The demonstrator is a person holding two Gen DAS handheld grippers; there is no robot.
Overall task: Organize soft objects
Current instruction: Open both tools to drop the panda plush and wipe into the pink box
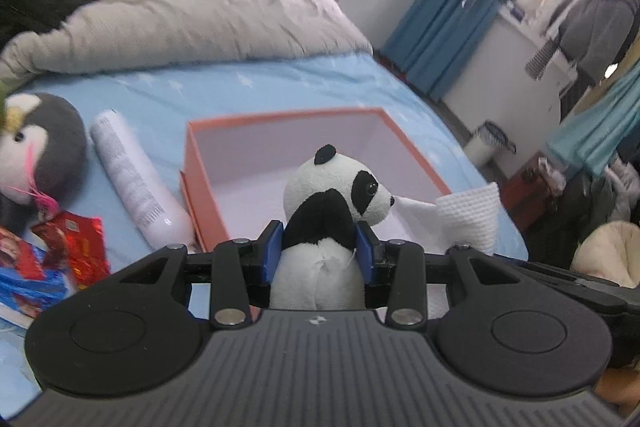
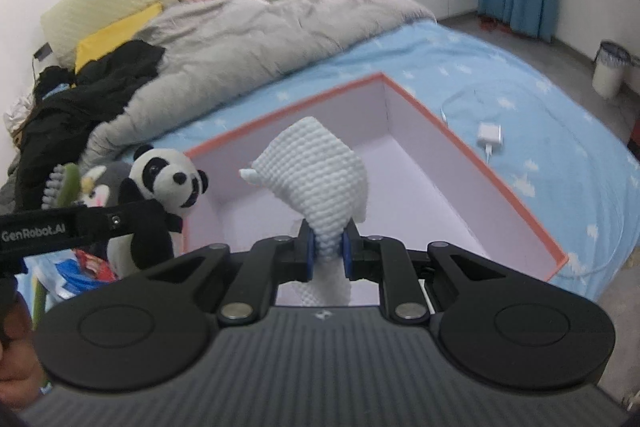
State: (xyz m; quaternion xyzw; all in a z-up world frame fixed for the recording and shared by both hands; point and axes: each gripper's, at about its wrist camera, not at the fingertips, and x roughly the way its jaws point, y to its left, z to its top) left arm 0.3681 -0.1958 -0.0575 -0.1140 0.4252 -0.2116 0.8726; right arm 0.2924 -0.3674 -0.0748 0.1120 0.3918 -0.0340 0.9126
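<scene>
Left gripper (image 1: 318, 253) pinches panda (image 1: 332, 223) upright over the box (image 1: 280, 119). Right gripper (image 2: 328, 247) pinches white cloth (image 2: 316, 171) above the same box.

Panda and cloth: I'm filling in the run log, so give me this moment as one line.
left claw: shut on panda plush | right claw: shut on white cloth | orange box: open, nothing inside

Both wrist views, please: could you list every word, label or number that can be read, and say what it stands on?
"GenRobot.AI" in white on the black arm of the left gripper, seen in the right wrist view.
Fine black print on the white plastic tube lying on the blue bedsheet: too small and blurred to read.
Printing on the red and blue foil snack packets: blurred, not readable.
</scene>
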